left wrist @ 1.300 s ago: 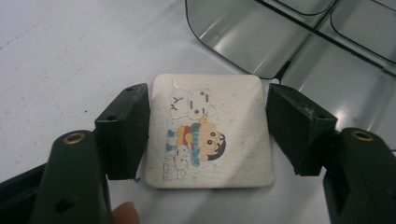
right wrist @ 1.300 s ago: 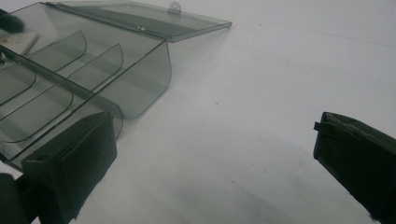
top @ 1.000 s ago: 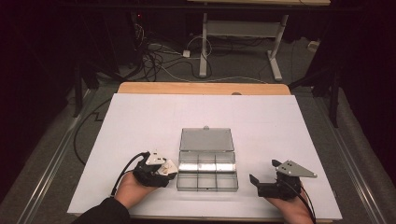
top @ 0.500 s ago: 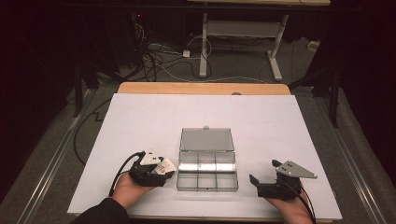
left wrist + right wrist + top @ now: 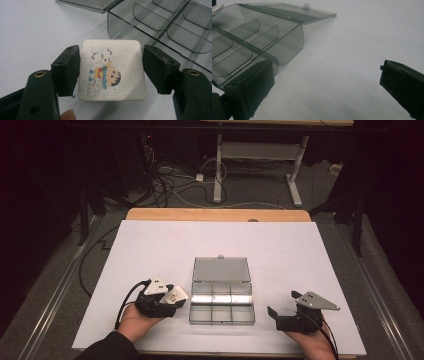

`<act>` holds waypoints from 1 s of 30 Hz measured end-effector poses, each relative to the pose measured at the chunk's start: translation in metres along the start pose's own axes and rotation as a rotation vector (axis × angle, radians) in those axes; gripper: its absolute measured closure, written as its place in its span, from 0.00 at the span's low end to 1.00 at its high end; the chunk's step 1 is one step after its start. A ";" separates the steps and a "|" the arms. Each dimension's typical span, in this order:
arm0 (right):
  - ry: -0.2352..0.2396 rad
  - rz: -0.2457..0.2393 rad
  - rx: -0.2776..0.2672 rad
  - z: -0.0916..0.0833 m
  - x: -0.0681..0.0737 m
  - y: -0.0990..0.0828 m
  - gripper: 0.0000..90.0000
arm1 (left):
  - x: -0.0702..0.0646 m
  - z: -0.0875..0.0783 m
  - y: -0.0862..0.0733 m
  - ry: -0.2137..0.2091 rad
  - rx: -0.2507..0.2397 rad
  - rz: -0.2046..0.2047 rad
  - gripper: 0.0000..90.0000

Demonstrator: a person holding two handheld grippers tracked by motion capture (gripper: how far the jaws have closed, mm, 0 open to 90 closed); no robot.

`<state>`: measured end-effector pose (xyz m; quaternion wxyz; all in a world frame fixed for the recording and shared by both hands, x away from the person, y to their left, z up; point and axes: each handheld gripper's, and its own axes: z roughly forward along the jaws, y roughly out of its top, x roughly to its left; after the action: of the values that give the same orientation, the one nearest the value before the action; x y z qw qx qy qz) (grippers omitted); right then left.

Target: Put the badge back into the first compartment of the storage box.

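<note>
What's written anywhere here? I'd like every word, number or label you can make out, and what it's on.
"YY": on the white square eraser held in the left gripper, above its cartoon picture.
A second vertical line of pale letters at the picture's left edge: too faint to read.
The clear compartment box: no writing visible.

A compartment box [image 5: 222,302] is set on the counter [image 5: 150,245] near its front edge, its lid [image 5: 220,269] laid open behind it. Just left of the box, a square eraser [image 5: 112,70] is held between the left tool [image 5: 172,301]'s jaws. The right tool [image 5: 282,306] is placed right of the box, apart from it.
</note>
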<state>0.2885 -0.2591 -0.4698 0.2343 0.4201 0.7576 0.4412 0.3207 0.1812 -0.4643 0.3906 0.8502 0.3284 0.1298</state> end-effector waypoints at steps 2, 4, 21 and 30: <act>0.001 -0.001 -0.001 0.000 0.000 0.000 0.00 | 0.000 -0.001 0.001 -0.005 -0.010 -0.004 0.35; 0.000 0.001 -0.001 -0.001 0.000 -0.001 0.00 | -0.001 -0.003 0.003 -0.010 -0.017 -0.003 0.35; -0.009 0.004 -0.015 -0.003 -0.002 0.001 0.00 | -0.021 0.002 0.031 -0.060 -0.047 0.076 0.35; -0.010 0.009 -0.022 -0.005 -0.002 0.001 0.00 | -0.031 0.020 0.046 -0.104 -0.034 0.119 0.35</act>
<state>0.2864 -0.2624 -0.4665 0.2408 0.4232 0.7494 0.4487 0.3276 0.1271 -0.4417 0.4130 0.8670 0.2542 0.1143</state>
